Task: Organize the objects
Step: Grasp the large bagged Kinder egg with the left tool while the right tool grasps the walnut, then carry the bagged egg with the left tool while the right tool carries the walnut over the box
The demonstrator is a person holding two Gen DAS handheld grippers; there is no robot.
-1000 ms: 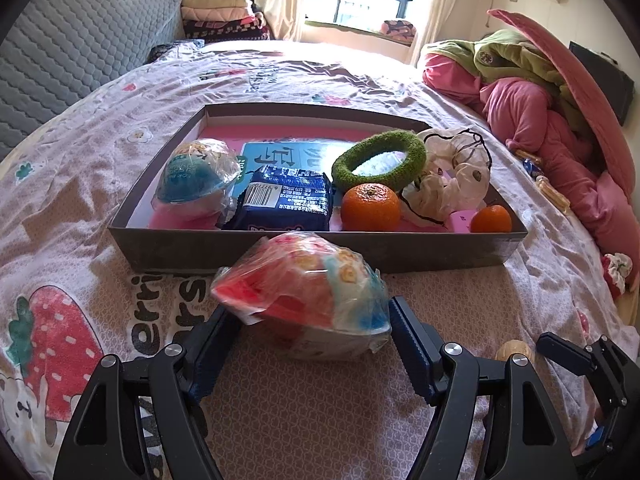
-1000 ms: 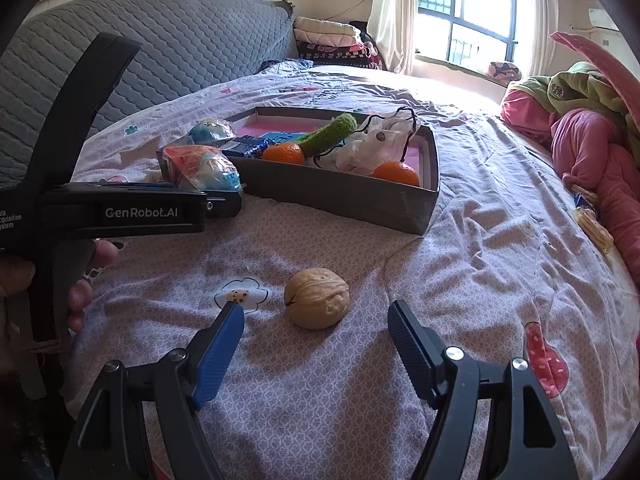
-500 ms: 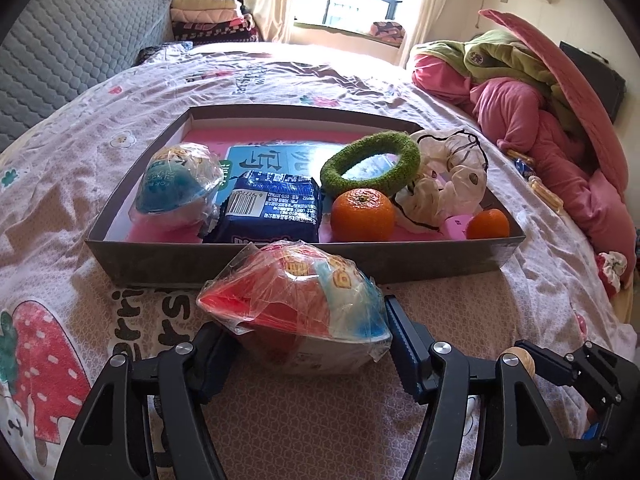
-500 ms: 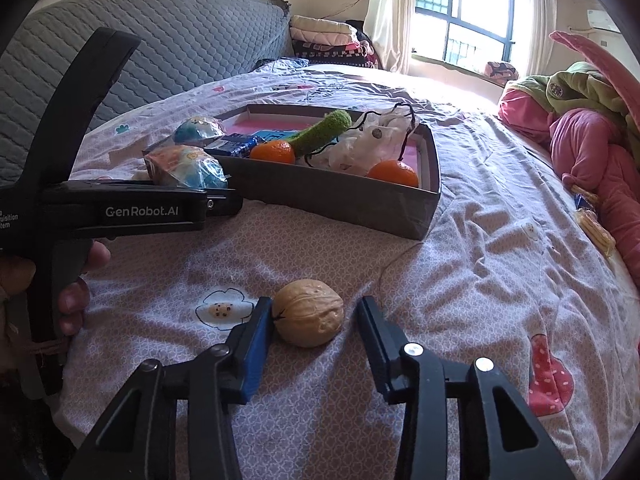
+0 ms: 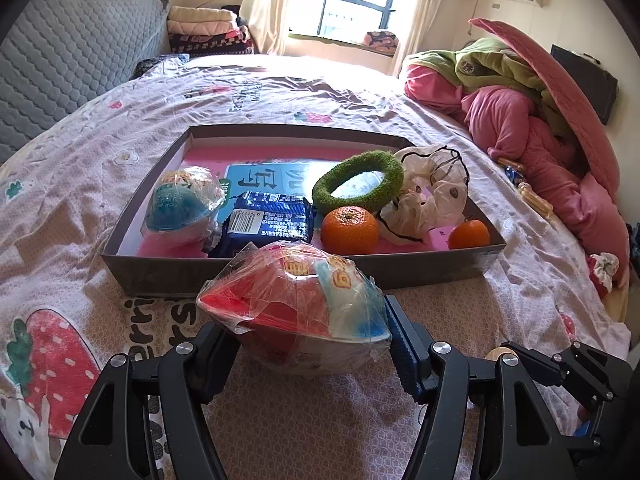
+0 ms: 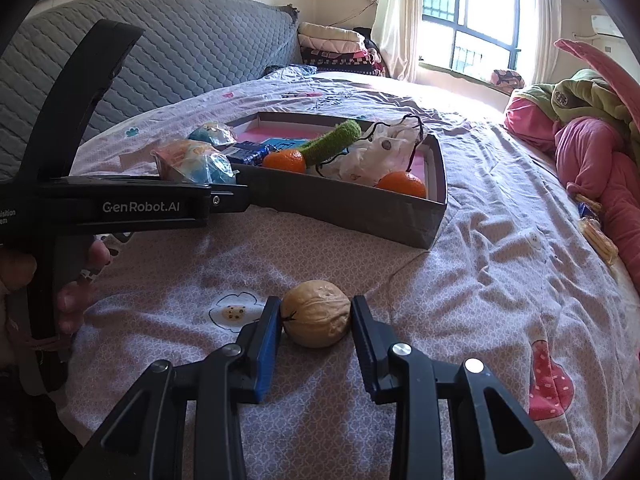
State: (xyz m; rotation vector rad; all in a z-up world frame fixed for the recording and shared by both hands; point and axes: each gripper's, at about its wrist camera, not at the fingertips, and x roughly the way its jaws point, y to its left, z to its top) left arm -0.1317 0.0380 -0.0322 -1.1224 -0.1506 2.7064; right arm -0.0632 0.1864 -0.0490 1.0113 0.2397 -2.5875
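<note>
My left gripper (image 5: 308,340) is shut on a plastic-wrapped red and blue snack cup (image 5: 296,304), held just above the bedsheet in front of the grey box (image 5: 280,272). The cup also shows in the right wrist view (image 6: 196,162). My right gripper (image 6: 314,318) is shut on a walnut (image 6: 316,312) that rests on the sheet. The box (image 6: 352,208) holds a second wrapped cup (image 5: 182,204), a blue packet (image 5: 268,224), two oranges (image 5: 350,230), a green ring (image 5: 358,182) and a white scrunchie (image 5: 432,196).
The bed carries a pink and green bedding pile (image 5: 528,120) at the right. A grey quilted headboard (image 6: 180,52) stands at the left. The left gripper's body (image 6: 120,208) and the hand that holds it lie left of the walnut.
My right gripper's fingers have closed in from wide open until they touch the walnut. My left gripper has lifted the wrapped cup slightly, nearer the box.
</note>
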